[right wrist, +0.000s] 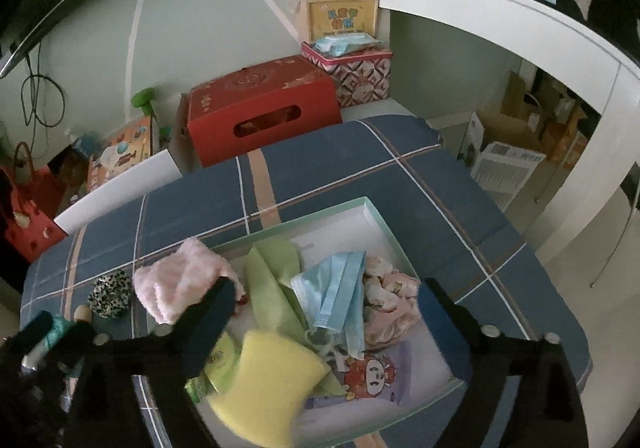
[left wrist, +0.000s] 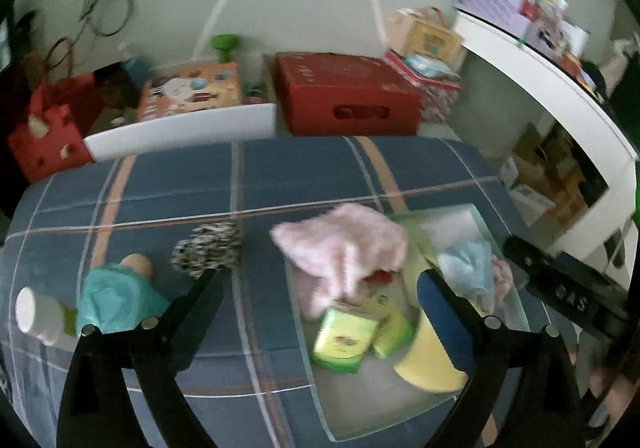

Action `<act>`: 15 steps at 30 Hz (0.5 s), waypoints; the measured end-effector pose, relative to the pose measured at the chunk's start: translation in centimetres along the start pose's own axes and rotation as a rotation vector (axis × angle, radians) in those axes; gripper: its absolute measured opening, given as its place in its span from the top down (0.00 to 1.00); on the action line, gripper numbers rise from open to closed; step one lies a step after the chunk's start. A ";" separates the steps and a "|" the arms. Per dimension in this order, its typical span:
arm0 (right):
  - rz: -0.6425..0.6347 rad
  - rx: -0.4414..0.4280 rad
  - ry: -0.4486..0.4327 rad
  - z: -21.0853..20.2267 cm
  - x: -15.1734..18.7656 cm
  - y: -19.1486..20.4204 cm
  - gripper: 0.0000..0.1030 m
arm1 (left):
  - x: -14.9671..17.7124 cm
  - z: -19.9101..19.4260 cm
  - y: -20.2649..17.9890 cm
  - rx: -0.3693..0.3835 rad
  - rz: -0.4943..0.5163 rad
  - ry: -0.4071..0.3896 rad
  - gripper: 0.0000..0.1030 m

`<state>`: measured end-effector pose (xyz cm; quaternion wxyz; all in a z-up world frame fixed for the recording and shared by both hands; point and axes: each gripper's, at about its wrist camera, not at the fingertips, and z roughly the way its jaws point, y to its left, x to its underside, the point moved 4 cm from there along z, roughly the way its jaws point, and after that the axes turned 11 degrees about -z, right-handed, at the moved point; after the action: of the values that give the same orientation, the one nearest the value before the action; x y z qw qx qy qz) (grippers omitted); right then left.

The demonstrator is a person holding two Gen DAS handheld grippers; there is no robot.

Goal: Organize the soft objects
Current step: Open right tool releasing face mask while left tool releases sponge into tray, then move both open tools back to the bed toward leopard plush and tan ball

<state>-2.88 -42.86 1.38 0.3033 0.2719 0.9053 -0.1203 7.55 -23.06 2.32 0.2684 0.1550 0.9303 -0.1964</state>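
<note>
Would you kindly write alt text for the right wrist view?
An open right gripper hovers over a shallow box on a blue plaid bed, holding nothing. The box holds a yellow sponge, a blue face mask and a green cloth; a pink cloth drapes over its edge.

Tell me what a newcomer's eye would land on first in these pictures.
First, the shallow pale-green cardboard box on the blue plaid bedcover, heaped with soft things: a fluffy pink cloth draped over its left rim, a light blue face mask in the middle and a yellow sponge at the near edge. Behind the bed, a big red carton stands out against the wall.
</note>
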 end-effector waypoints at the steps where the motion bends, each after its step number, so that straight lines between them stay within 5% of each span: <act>1: -0.008 0.003 0.000 0.0 0.0 0.2 0.01 | -0.3 -0.2 0.7 -0.010 -0.020 -0.006 0.06; 15: -0.054 -0.088 -0.023 -0.3 -0.5 3.9 0.01 | -2.0 -3.3 13.9 -0.171 -0.286 -0.059 0.06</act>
<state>-0.49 -39.71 1.73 0.3221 0.2323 0.9132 -0.0917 13.22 -9.79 2.10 0.2770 -0.0079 0.9479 -0.1572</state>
